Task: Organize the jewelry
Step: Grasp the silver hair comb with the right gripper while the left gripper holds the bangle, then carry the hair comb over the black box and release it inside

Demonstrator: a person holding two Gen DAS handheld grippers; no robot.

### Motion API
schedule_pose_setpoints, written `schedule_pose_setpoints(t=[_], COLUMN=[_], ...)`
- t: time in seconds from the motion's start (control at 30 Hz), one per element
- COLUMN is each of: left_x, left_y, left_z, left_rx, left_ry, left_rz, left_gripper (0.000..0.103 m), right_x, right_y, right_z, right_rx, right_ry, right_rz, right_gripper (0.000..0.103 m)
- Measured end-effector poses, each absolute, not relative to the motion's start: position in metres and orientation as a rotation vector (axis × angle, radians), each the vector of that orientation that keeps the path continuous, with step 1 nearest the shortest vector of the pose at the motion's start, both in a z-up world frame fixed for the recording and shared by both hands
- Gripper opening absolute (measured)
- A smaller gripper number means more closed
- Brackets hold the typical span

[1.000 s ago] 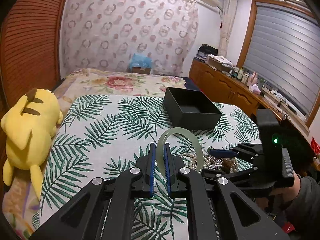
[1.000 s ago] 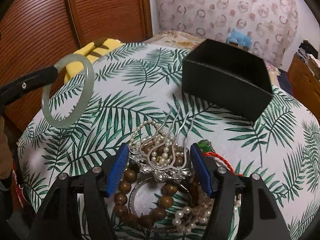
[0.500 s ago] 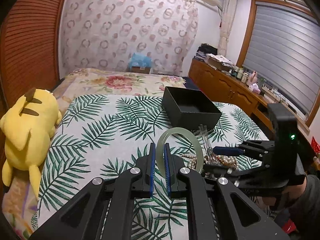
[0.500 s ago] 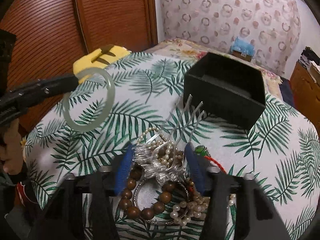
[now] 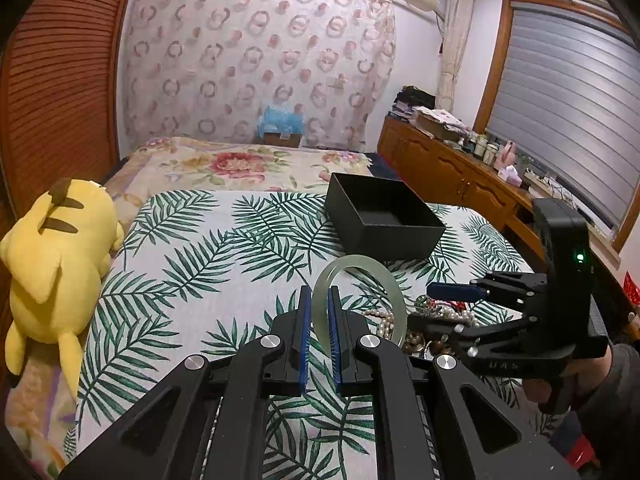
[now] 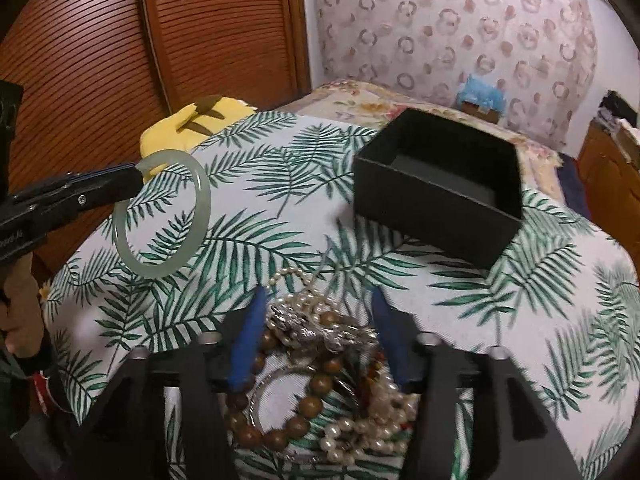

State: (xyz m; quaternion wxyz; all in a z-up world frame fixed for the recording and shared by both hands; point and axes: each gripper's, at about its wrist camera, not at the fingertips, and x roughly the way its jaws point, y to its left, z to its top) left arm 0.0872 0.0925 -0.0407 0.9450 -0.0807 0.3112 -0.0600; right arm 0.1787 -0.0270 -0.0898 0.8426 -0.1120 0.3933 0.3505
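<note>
While left gripper [image 5: 318, 312] pinches bangle [image 6: 160, 216] | right gripper [image 6: 316, 320] spread, just reopened over beads [image 6: 304, 412], unseen leftward.

Item count:
- Grippers: two, the left gripper [image 5: 318, 312] and the right gripper [image 6: 318, 336].
- Jade bangle [image 6: 160, 216]: one.
- Black box [image 6: 440, 188]: one.
- Plush toy [image 5: 56, 264]: one.
- Wooden bead bracelet [image 6: 288, 412]: one visible.
- Pearl strands [image 6: 372, 428]: tangled; number cannot be determined.

Yellow plush toy [image 5: 56, 256] beside leaf-print cloth [image 5: 192, 264]; wooden louvred doors [image 6: 120, 40] behind.
</note>
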Motion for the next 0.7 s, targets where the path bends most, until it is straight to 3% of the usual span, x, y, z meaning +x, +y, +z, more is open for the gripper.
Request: schedule_pose_setpoints(t=[0.43,0.53,0.7], left_x=[0.088,0.089,0.089], left_y=[0.092,0.091,0.091], left_z=[-0.041,-0.042,-0.041], left_rx=[-0.165,-0.164,-0.163], left_ry=[0.634,0.635,0.636], left_rz=[-0.125,-0.125,-0.124], left_gripper=[0.007,0.007,0.007], right_x=[0.202,0.203,0.198], right_y=[-0.006,-0.006,-0.01], right_z=[-0.109,-0.108,-0.106], right_rx=[-0.309,-0.3,-0.294], right_ry=[0.955,0.958,0.937], right_rz=[0.763,0.766,0.771], right_gripper=[0.067,0.059,0.059])
